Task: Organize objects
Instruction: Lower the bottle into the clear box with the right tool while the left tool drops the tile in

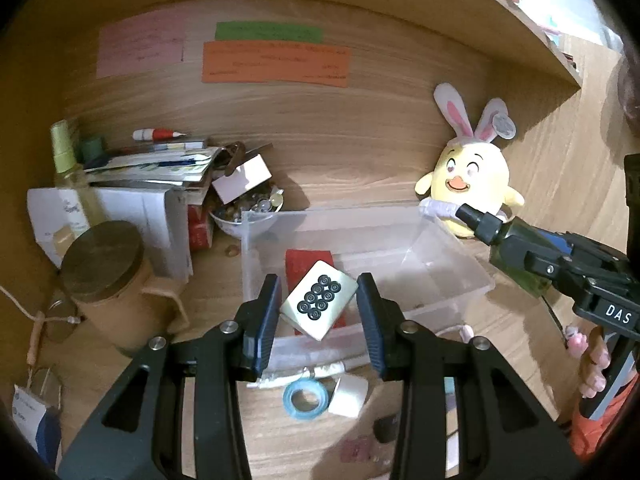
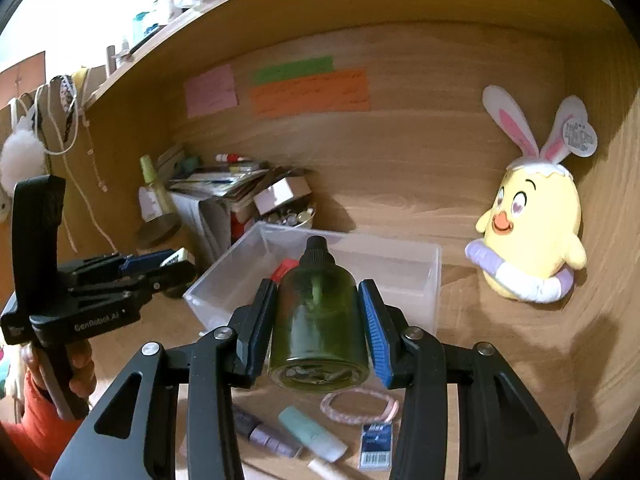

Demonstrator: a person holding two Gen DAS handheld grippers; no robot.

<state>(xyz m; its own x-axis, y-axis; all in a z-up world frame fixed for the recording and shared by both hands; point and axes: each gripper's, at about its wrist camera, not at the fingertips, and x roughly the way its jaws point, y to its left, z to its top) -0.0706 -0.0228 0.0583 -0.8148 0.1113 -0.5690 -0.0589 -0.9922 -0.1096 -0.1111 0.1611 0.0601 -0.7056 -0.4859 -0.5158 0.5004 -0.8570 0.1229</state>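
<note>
My left gripper [image 1: 319, 282] is shut on a cream mahjong tile [image 1: 318, 304] with black rings, held tilted above the near part of a clear plastic bin [image 1: 360, 210]. A red flat item [image 1: 308, 258] lies inside the bin. My right gripper [image 2: 316, 284] is shut on a dark green bottle [image 2: 318, 320] with a black cap, pointing at the bin [image 2: 348, 236] from its near right side. Each wrist view shows the other tool: the right gripper [image 1: 560, 264] with the bottle [image 1: 516, 248], and the left gripper [image 2: 160, 264] with the tile [image 2: 176, 258].
A yellow plush chick [image 2: 536, 232] leans on the back wall, right of the bin. A lidded brown jar [image 1: 108, 276], stacked papers [image 1: 152, 168] and a bowl of small bits [image 1: 248, 208] crowd the left. A blue tape roll [image 1: 306, 398], pink band [image 2: 360, 404] and tubes [image 2: 312, 432] lie in front.
</note>
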